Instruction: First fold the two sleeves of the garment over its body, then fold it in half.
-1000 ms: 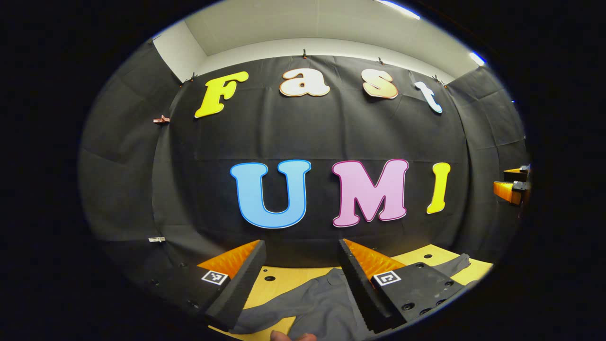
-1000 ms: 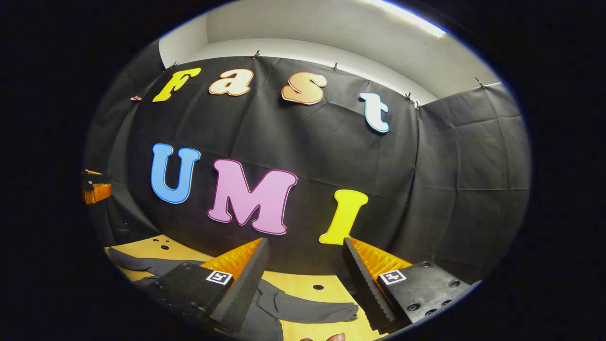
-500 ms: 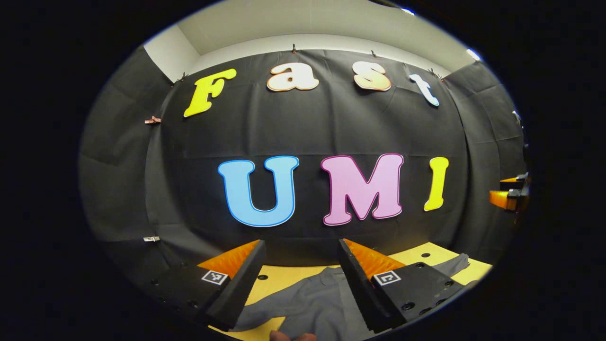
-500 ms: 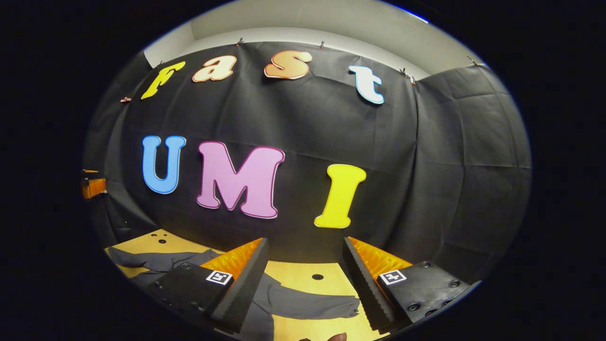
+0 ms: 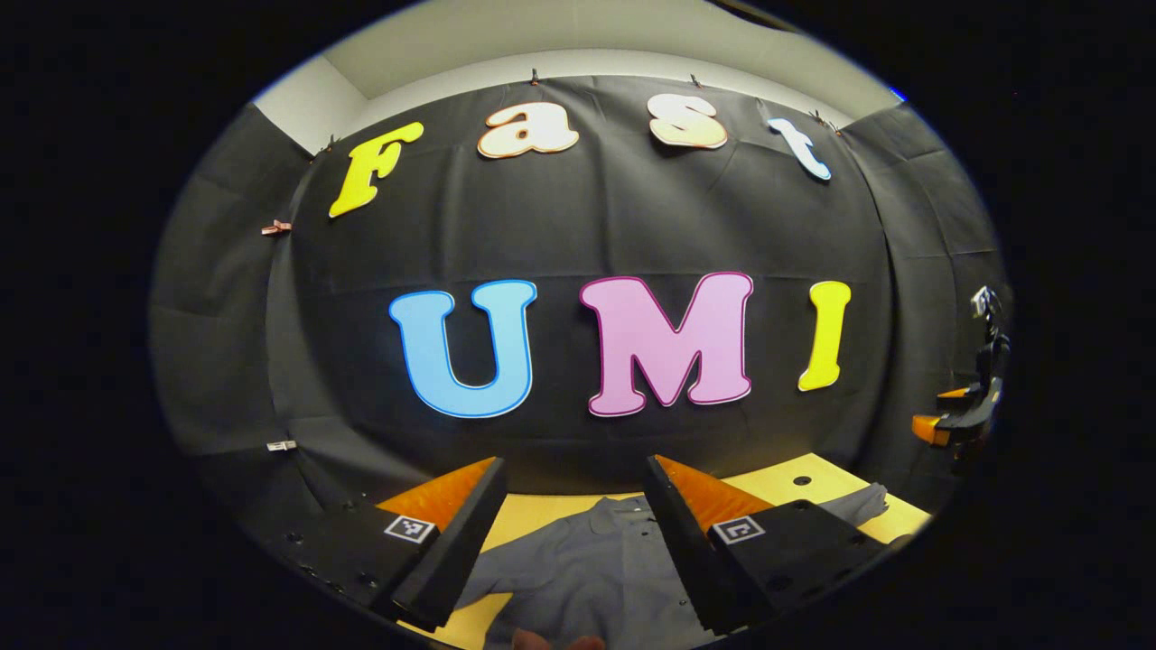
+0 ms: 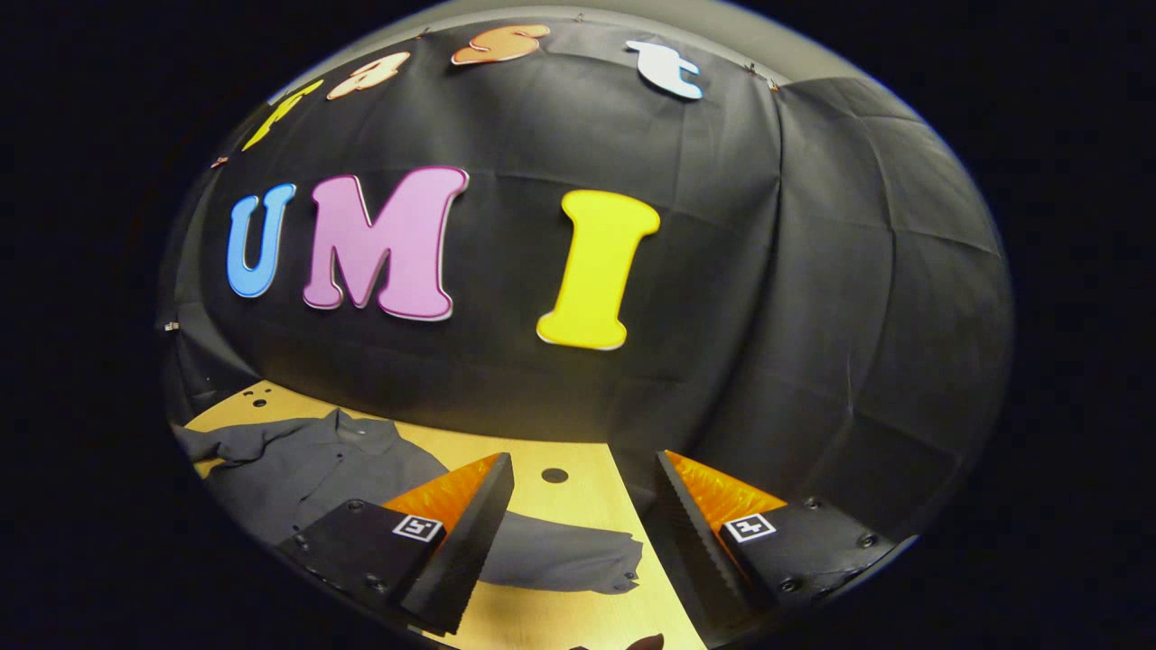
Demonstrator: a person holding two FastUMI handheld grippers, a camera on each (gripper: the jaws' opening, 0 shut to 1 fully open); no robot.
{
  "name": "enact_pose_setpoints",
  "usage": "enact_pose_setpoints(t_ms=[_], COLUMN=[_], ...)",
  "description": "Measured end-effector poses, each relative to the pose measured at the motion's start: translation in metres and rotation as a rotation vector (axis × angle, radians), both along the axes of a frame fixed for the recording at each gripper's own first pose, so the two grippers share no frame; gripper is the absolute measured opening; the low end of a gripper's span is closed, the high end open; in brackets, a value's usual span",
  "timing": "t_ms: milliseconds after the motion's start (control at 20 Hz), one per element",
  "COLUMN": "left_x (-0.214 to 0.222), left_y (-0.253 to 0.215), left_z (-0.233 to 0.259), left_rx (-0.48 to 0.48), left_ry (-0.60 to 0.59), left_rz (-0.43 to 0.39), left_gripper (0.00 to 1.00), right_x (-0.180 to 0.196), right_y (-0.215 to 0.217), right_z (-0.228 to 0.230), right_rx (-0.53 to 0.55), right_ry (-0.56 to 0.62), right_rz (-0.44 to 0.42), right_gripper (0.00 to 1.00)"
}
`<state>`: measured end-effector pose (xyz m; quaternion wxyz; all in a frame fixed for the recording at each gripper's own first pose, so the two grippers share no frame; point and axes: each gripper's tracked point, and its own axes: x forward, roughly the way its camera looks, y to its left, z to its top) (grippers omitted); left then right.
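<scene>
on yellow table grey shirt lies flat; left tongs, right tongs both agape, empty

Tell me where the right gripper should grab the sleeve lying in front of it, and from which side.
Grip the sleeve near its cuff end, coming down from above with the right gripper, which is open. The sleeve lies flat on the table, stretched out away from the shirt body, so the free cuff likely lifts easiest for folding over.
</scene>
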<state>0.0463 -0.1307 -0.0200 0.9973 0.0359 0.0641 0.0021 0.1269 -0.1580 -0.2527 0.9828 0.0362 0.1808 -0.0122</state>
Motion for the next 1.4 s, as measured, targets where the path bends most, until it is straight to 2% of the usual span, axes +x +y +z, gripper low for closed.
enact_pose_setpoints(t_ms=[450, 800, 900, 1200, 1400], left_x=[0.022, 0.029, 0.030, 0.038, 0.035], left_y=[-0.052, -0.071, -0.070, -0.064, -0.063], left_z=[-0.020, -0.024, -0.028, -0.033, -0.039], left_rx=[0.052, 0.093, 0.102, 0.116, 0.099], left_ry=[0.080, 0.092, 0.108, 0.127, 0.143], left_rz=[0.007, 0.024, 0.032, 0.066, 0.077], left_gripper=[0.98, 0.97, 0.97, 0.97, 0.97], right_x=[0.030, 0.032, 0.026, 0.017, 0.020], right_y=[-0.031, -0.025, -0.026, -0.015, -0.009], right_z=[-0.144, -0.247, -0.271, -0.316, -0.314], right_rx=[0.035, 0.055, 0.063, 0.128, 0.160], right_ry=[0.195, 0.366, 0.422, 0.518, 0.507], right_rz=[-0.007, 0.006, -0.013, -0.023, -0.027], right_gripper=[0.97, 0.98, 0.97, 0.98, 0.95])
